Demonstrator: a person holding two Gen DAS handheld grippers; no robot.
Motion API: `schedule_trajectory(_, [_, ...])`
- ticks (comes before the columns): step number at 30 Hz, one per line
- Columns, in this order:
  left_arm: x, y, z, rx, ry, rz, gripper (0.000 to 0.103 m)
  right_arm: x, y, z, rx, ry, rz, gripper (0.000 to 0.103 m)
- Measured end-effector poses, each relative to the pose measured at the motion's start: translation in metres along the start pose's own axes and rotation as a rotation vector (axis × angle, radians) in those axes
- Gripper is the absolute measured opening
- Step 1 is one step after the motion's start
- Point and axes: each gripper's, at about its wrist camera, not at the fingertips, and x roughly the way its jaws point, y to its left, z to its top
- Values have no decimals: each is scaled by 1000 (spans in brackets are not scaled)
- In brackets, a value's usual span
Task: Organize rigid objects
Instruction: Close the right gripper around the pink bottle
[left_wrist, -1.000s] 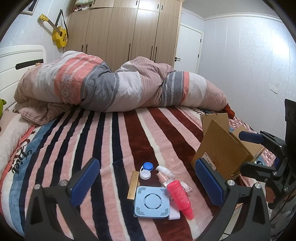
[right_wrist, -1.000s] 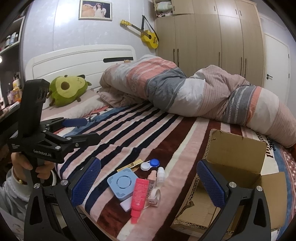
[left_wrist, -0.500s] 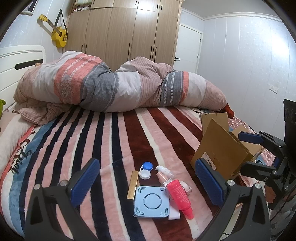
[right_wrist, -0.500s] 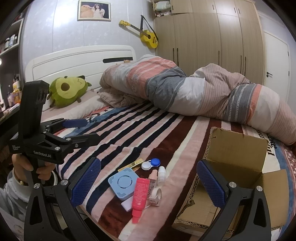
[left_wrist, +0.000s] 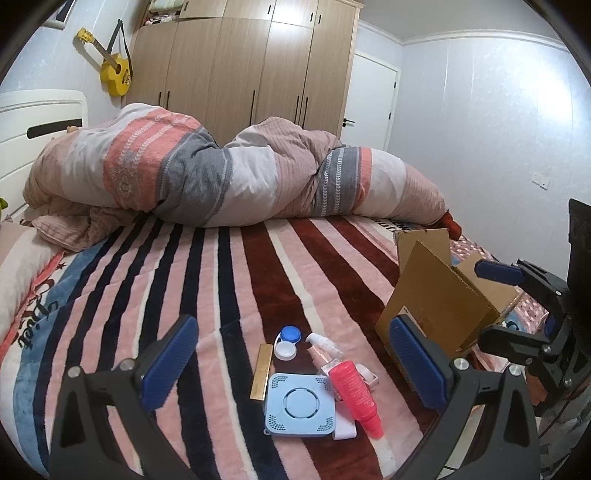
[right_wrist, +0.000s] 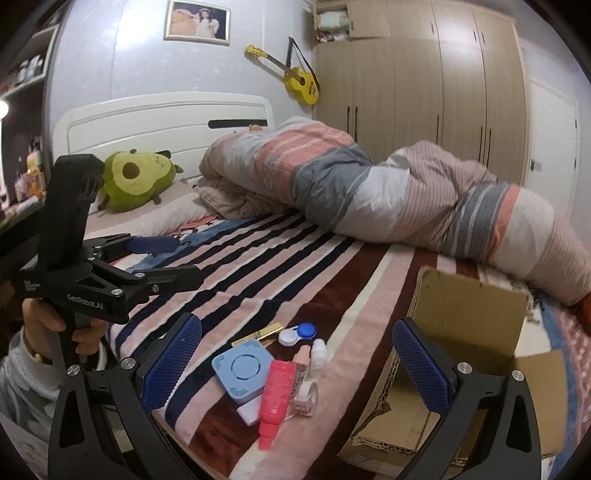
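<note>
Small items clustered on striped blanket (left_wrist: 229, 295): blue square device (left_wrist: 300, 404) flat; red bottle (left_wrist: 354, 391) lying beside it; gold bar (left_wrist: 261, 371); blue-white lens case (left_wrist: 286, 341); pump bottle (left_wrist: 325, 350), possibly tape underneath. Open cardboard box (right_wrist: 469, 354) right.

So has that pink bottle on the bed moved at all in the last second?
No. The pink bottle lies where it was, against the blue square case on the striped blanket; neither hand-held gripper touches it.

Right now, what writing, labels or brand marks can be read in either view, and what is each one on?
"GenRobot.AI": on the body of the left gripper, seen in the right wrist view.
Script lettering on the bed cover: partly legible, not surely readable.
White label on the cardboard box: too small to read.
Print on the pink bottle: blurred.
</note>
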Motion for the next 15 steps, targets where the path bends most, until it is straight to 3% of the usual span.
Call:
schedule_trajectory(3, [-2, 8, 0, -9, -10, -23, 103, -3, 16, 4, -61, -5, -109, 103])
schedule_trajectory(7, [-4, 21, -2, -18, -27, -37, 103, 1, 38, 9, -127, 24, -89, 101])
schedule_trajectory(9, [-4, 30, -3, -24, -31, -39, 103, 6, 47, 9, -145, 39, -68, 87])
schedule_trajectory(11, [-4, 38, -5, -30, -31, -34, 103, 15, 55, 9, -133, 65, -20, 64])
schedule_trajectory(15, [4, 55, -11, -34, -7, -13, 103, 43, 63, -1, -61, 152, 87, 39])
